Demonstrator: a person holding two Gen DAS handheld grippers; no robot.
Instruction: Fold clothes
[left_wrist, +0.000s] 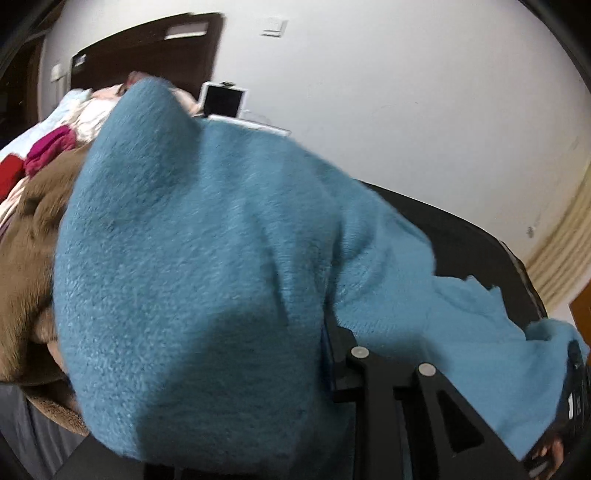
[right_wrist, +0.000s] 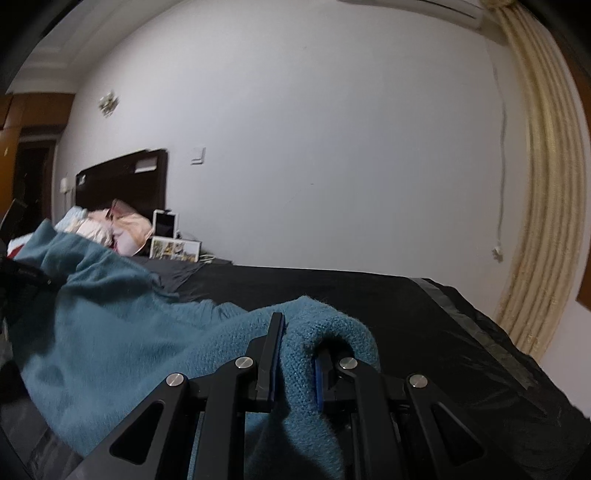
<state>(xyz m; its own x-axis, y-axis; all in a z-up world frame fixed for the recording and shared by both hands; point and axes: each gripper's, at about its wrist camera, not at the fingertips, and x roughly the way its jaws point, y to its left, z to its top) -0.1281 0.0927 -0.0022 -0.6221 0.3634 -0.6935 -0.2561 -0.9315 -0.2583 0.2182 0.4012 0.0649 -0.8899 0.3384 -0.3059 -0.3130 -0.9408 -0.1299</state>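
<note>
A blue knit sweater (right_wrist: 110, 325) lies spread over the black sheet (right_wrist: 369, 295) of the bed, which serves as the landmark here. One fold of the sweater is pinched between the fingers of the right gripper (right_wrist: 297, 354), whose jaws are closed tight on the wool near the bed's foot end. In the left wrist view the sweater (left_wrist: 192, 258) is draped right over the left gripper (left_wrist: 332, 369) and hides one finger wholly; fabric sits at the jaws, but whether the pads press on it cannot be told. Toward the head of the bed lies a brown fleece garment (left_wrist: 33, 229), then a heap of pink, red and pale clothes (left_wrist: 55, 144). A dark wooden headboard (right_wrist: 122, 177) stands behind the heap, against the white wall (right_wrist: 332, 147). Beside the bed's foot end hangs a cream curtain (right_wrist: 546, 184).
</note>
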